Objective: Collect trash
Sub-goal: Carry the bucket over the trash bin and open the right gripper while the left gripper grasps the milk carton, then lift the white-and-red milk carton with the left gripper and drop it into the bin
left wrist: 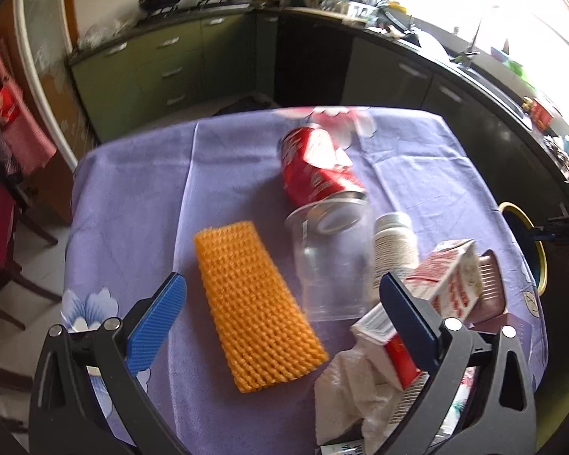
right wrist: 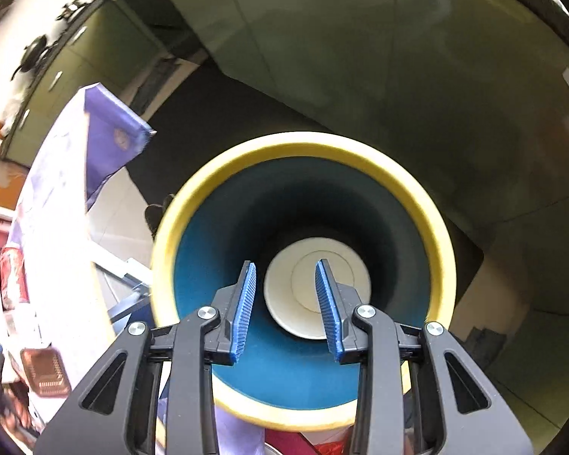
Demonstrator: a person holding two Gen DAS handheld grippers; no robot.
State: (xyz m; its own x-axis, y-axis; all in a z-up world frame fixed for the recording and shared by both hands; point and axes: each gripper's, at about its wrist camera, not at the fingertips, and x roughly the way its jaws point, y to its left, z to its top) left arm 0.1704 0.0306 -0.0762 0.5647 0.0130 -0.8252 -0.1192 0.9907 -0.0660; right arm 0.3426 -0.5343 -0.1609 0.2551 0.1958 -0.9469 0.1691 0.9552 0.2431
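Observation:
Trash lies on a purple flowered tablecloth (left wrist: 132, 189) in the left wrist view: an orange foam net sleeve (left wrist: 254, 303), a clear plastic cup (left wrist: 330, 261) on its side, a dented red can (left wrist: 315, 167), a white bottle (left wrist: 394, 242), a red-and-white carton (left wrist: 451, 280) and a crumpled tissue (left wrist: 345, 390). My left gripper (left wrist: 282, 276) hovers open above the net and cup, holding nothing. My right gripper (right wrist: 286, 262) points down into a blue bin with a yellow rim (right wrist: 303, 140). Its jaws are apart with nothing between them. A white paper cup (right wrist: 315, 288) lies at the bin's bottom.
The bin (left wrist: 527, 227) stands beside the table's right edge. A small red-and-white box (left wrist: 383, 341) and a brown tray (left wrist: 489, 284) crowd the table's right side. Green kitchen cabinets (left wrist: 151, 64) and a cluttered counter (left wrist: 360, 11) run behind. Chairs (left wrist: 3, 250) stand at left.

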